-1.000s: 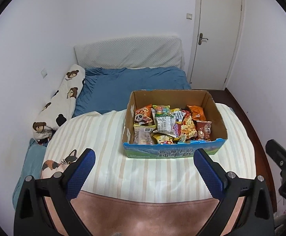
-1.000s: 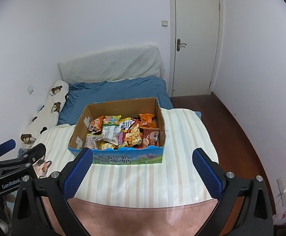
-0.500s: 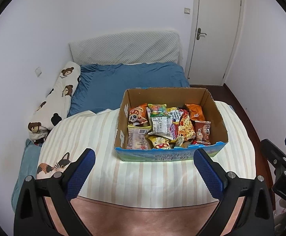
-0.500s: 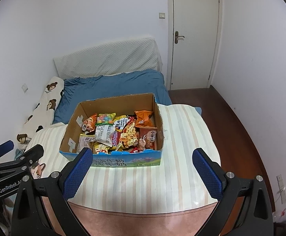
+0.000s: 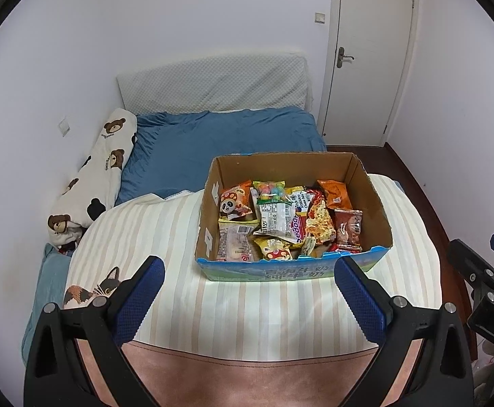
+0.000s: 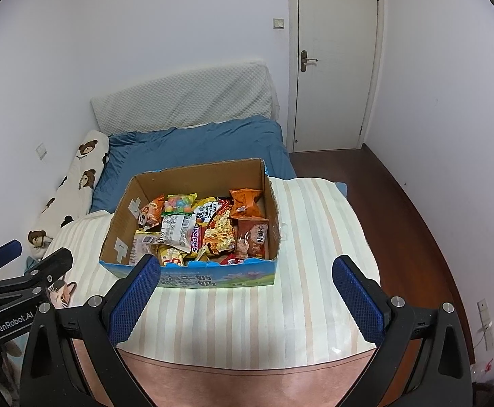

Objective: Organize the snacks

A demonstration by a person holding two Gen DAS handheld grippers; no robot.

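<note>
Both cameras now sit closer over the cardboard box [image 5: 292,271], where the snack packets [image 5: 289,218] lie jumbled together. Left gripper [image 5: 250,296] and right gripper [image 6: 247,293] hover spread wide and empty, likely readied for reaching in.

An open brown cardboard box with a blue front [image 5: 291,273] sits upright on striped bedding, crammed with colourful snack packets [image 5: 281,224].

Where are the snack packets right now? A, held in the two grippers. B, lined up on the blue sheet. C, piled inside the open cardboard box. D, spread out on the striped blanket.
C: the snack packets all lie inside the open cardboard box, and both grippers are open and empty.
</note>
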